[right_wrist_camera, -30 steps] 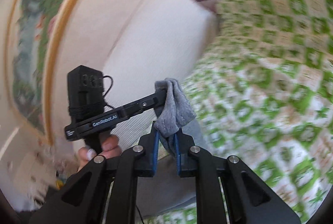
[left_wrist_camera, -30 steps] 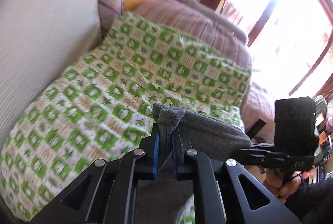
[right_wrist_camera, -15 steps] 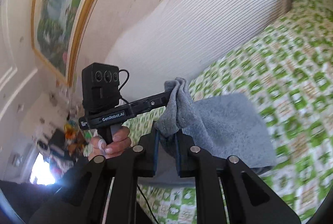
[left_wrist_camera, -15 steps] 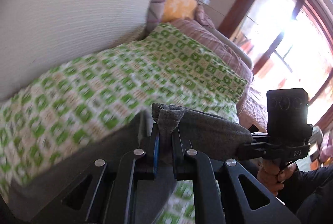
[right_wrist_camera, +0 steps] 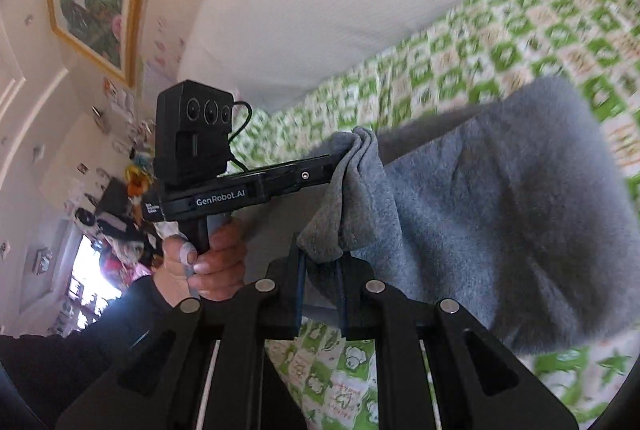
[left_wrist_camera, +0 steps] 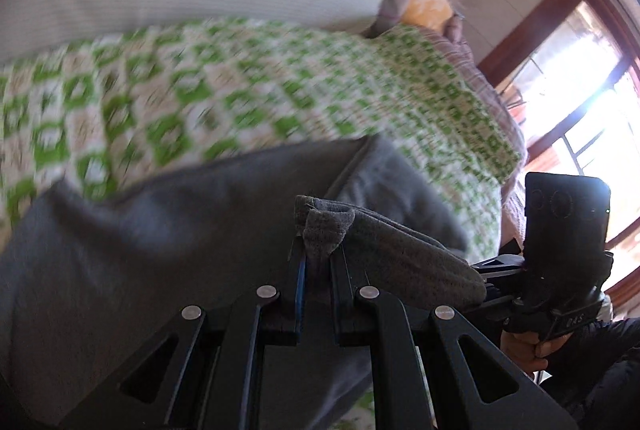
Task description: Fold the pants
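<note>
Grey fleece pants point(right_wrist_camera: 500, 214), edge bunched

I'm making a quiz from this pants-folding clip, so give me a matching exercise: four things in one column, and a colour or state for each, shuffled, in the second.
Things:
1. pants
2. bed cover
3. left gripper
4. picture frame

Colour or state:
A. gold
B. green and white checks
C. grey
D. shut on a fold of cloth

Pairs: 1-C, 2-B, 3-D, 4-A
</note>
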Available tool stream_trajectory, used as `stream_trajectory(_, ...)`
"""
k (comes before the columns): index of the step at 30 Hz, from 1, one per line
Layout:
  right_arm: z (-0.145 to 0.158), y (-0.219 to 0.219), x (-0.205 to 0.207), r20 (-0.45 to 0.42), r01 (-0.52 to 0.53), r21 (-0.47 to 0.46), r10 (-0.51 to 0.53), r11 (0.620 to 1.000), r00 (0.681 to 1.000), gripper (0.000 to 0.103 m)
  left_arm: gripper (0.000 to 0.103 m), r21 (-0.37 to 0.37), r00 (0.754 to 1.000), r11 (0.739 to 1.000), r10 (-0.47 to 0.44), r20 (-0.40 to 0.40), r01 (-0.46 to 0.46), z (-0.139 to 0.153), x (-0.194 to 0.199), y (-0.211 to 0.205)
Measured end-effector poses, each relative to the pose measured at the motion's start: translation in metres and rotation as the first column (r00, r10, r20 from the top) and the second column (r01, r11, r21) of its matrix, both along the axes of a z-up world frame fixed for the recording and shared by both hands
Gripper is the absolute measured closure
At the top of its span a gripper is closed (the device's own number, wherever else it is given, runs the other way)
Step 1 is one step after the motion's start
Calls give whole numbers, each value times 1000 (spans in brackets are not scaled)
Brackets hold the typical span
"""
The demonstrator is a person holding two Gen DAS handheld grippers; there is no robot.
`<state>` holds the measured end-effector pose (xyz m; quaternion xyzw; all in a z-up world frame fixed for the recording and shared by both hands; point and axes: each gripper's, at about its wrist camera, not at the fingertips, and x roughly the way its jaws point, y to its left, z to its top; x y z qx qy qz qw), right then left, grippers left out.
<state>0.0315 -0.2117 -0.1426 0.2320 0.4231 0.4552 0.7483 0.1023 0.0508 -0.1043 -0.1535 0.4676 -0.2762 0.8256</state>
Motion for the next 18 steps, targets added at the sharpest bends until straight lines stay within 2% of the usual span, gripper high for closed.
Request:
stream_trajectory(4, -16, 22, 5, -23, -35, -42, 34, 998, 999, 89, 94, -25, 999, 999, 23, -26, -24, -20, -1, 14)
stream_trajectory(8, -21, 34, 8, -24, -55, -67, 53, 996, 998, 89, 90, -22, 999, 999, 35, -34, -36, -25, -2, 18)
stream_trajectory(11, -24, 40, 10, -44, -70, -88, 66, 994, 997, 79, 85, -6, 998, 999, 48, -40, -48, -24, -7, 26)
stream_trajectory(13, -26, 45, 10, -54, -90, -104, 85, 990, 995, 60, 77, -7, 997, 998, 67, -44, -67, -22, -13, 37)
stream_trajectory(16, -22, 47, 5, -35, -103, -111, 99, 988, 994, 52, 74, -6, 992, 993, 117, -51, -117, -16, -27, 50)
stream_trajectory(18, -15, 44, 1, -18, -105, -112, 103, 988, 994, 52, 74, -11, 987, 988, 155, -51, -156, -10, -38, 56)
